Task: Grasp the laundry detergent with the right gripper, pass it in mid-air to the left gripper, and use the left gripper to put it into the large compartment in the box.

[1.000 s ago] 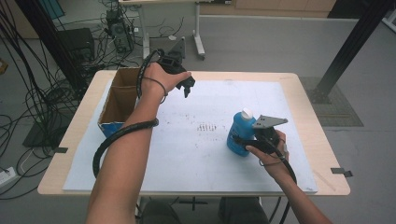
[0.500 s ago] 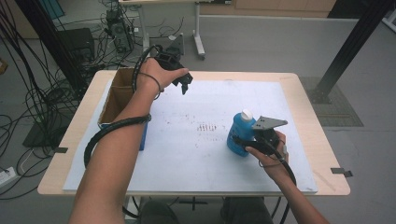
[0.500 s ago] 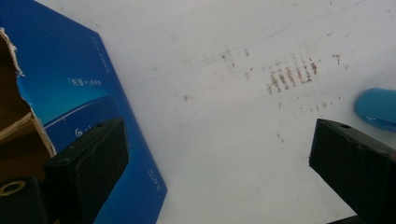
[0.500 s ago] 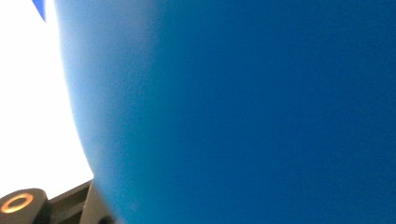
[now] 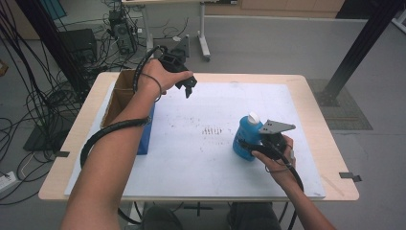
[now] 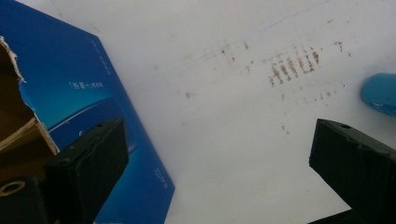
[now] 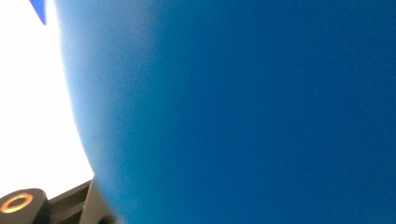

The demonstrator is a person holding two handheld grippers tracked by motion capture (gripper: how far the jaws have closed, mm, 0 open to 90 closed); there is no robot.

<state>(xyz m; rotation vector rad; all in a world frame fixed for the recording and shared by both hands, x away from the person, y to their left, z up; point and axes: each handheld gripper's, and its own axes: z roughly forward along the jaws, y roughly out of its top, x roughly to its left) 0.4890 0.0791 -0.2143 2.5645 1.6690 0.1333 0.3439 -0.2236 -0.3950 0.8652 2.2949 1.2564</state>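
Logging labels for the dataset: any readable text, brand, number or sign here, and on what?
None can be read.
Box: a short white line of print on its blue side, and another along the lower edge, both too small and blurred to read.
Bottle: no label visible in the high view.
Sheet: brown smudge marks, not writing.

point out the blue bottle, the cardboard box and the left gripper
blue bottle (image 5: 242,138), high view, on its blue body below the white cap
cardboard box (image 5: 143,134), high view, on its blue outer side wall
left gripper (image 5: 188,87), high view, between its open jaws
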